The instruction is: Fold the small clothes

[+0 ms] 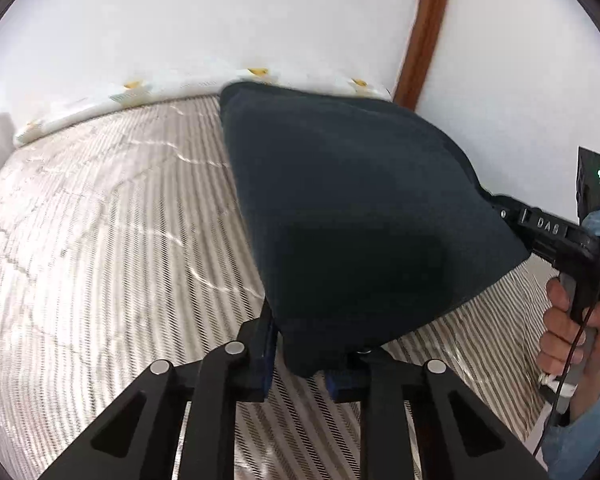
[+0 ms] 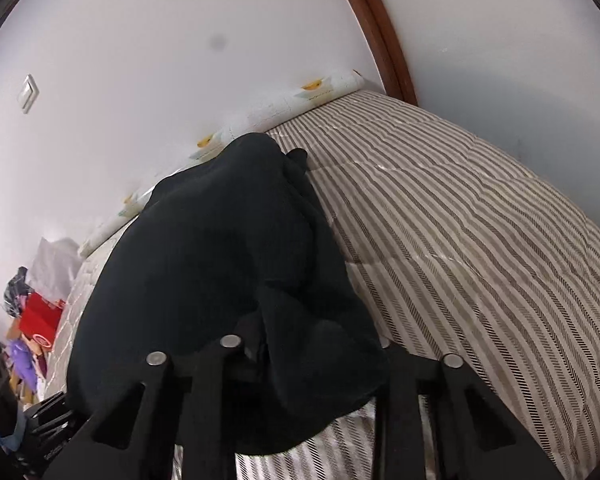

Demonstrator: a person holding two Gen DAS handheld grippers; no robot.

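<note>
In the left wrist view we see a dark navy garment (image 1: 352, 216) lifted above a bed, filling the centre and right of the frame. Our left gripper (image 1: 300, 376) sits at the bottom centre, its jaws closed to a narrow gap on the garment's lower corner, with blue pads showing on either side of the cloth. At the right edge, our right gripper (image 1: 512, 220) reaches in from the side and its tip disappears under the garment's right edge; a bare hand (image 1: 572, 328) grips its handle at the lower right, a thin cable hanging beside it. Beneath the cloth lies a bedspread (image 1: 100, 240) with grey and white stripes, spreading across the left and bottom of the frame. A white pillow with small yellow marks (image 1: 140, 92) runs along the far edge of the bed against a white wall (image 1: 180, 20), and a brown wooden trim (image 1: 424, 36) rises at the upper right.

In the right wrist view the same garment (image 2: 220, 280) drapes over the front of our right gripper (image 2: 300, 360), covering its fingertips, so we cannot tell how far apart the jaws stand, though the cloth hangs bunched from it. The striped bedspread (image 2: 480, 240) fills the right half. At the far left we see a red box (image 2: 40, 320) among blurred clutter, and a white light switch (image 2: 28, 92) on the wall at upper left.
</note>
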